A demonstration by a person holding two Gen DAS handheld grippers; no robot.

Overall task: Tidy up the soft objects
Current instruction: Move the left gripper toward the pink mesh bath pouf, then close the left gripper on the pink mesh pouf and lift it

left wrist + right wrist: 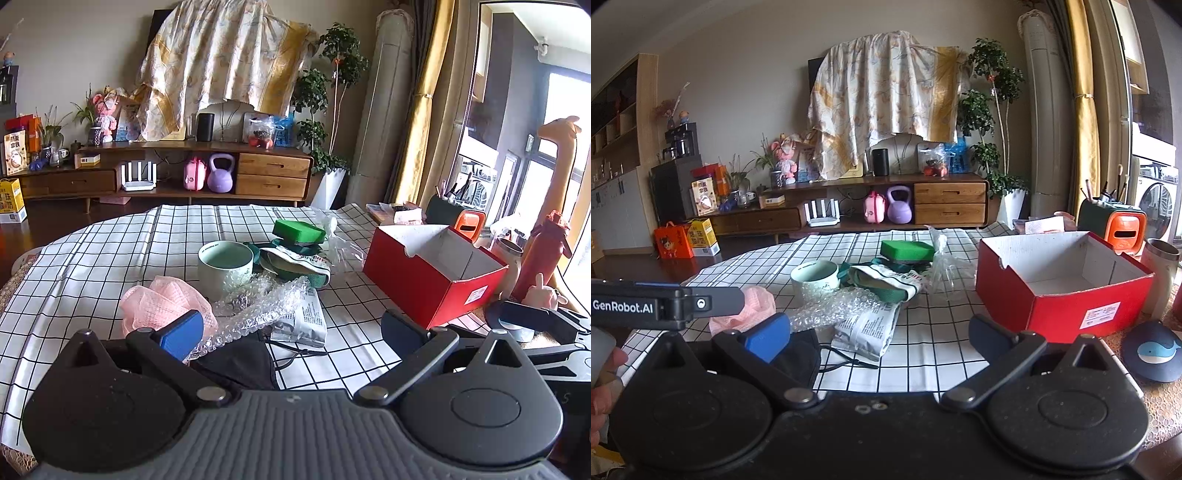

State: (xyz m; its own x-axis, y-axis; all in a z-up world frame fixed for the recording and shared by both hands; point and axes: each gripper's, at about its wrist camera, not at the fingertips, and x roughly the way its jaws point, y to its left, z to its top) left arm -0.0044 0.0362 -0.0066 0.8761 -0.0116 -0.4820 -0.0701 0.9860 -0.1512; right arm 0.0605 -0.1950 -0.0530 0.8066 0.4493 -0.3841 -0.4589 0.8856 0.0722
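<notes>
Bubble wrap sits dead ahead of the left gripper, a crinkled clear strip whose long axis runs on a diagonal, near end just inside the left jaw, far end pointing up and away toward the mug. Both jaws are spread wide and hold nothing, and the right gripper is spread and bare as well. Under the wrap's near end, right between the left gripper's jaws, lies a black face mask, its cord trailing toward the right jaw. Just outside the left jaw, the pink mesh puff; beyond the wrap, a printed white pouch, then a heap of green-and-white fabric with a green sponge on top. Off past the right jaw, well apart from the pile, stands the open red box, likely the place to drop things. My read: nothing is gathered yet, and the first pick is coming. To do it well, close across the strip's narrow width near its middle, not along its length, and lift slowly, since wrap this light may drag the mask with it or slip out. Everything rests on the checked tablecloth.
</notes>
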